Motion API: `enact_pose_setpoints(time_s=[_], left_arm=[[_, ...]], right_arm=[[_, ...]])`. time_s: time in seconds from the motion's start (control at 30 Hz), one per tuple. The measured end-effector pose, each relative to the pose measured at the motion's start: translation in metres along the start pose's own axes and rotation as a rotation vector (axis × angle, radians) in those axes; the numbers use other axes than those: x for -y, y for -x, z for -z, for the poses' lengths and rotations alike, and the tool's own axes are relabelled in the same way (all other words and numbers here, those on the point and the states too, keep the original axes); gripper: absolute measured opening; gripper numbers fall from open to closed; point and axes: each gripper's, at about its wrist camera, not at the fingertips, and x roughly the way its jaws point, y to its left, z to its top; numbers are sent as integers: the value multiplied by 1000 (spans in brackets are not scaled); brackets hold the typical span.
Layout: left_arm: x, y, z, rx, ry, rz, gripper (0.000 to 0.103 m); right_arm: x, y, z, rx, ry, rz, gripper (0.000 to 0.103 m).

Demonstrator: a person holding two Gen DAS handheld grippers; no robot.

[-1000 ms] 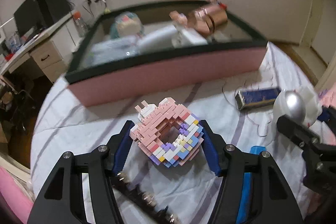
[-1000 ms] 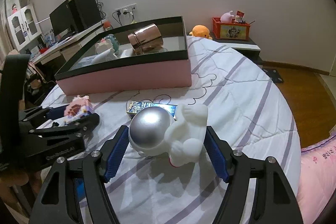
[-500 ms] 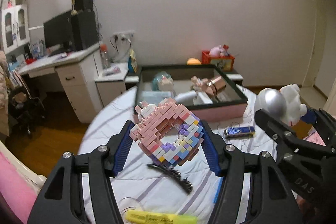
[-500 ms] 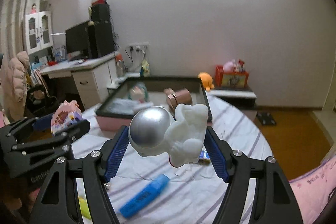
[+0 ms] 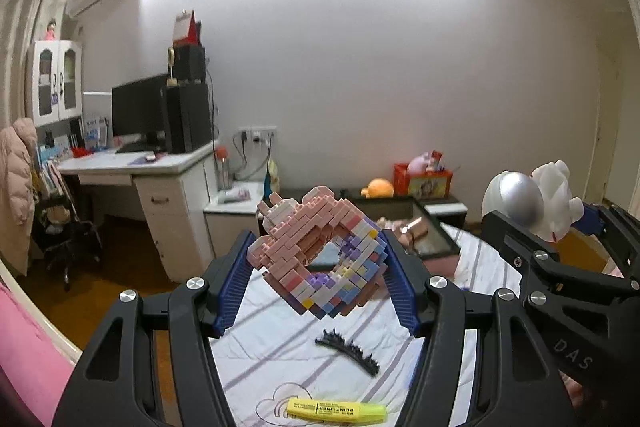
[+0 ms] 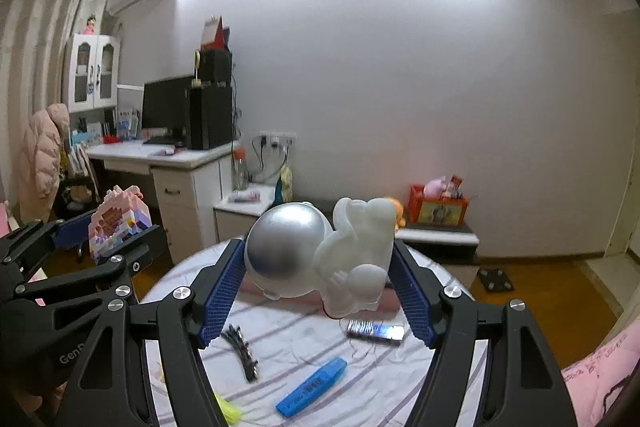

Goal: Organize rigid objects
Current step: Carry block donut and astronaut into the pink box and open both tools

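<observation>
Bricks of pink, white, lilac and yellow plastic, clicked together into a studded ring with two small ears, make the brick donut point(image 5: 320, 259) that the left gripper point(image 5: 318, 281) clamps between its ribbed blue pads point(image 5: 236, 287), in the air above the bed point(image 5: 280, 347). The ring sits tilted, its hole open toward the camera.

The right gripper point(image 6: 320, 279) presses its own ridged blue pads on an astronaut figurine point(image 6: 320, 255): a smooth matte white body with rounded limbs and a shiny silver ball for the helmet. It lies sideways in the grip, helmet to the left, also above the bed.

The bed has a soft white cover with pale purple stripes. On it, below the donut, lies a black hair clip point(image 5: 347, 349) with a toothed, curved edge, and nearer the camera a yellow highlighter point(image 5: 336, 409) of glossy plastic. Below the astronaut lie a flat blue highlighter point(image 6: 311, 387) and a small shiny rectangular packet point(image 6: 375, 331) with dark blue print.

At the far end of the bed stands the pink box point(image 5: 434, 239) with a dark rim; a copper-coloured metal cup point(image 5: 416, 227) lies on its side in it. What else is inside I cannot tell.
</observation>
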Motion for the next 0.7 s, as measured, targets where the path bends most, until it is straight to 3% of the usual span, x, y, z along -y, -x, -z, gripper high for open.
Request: enact_pose_setpoints(time_s=[0.33,0.7], left_arm=[[8,23,-19,98,-33,-25,63],[16,4,-27,131,-59,-37,63]], right_arm=[[-3,27,-24,97,19,24,73],[4,17,-32,122,13,29,73]])
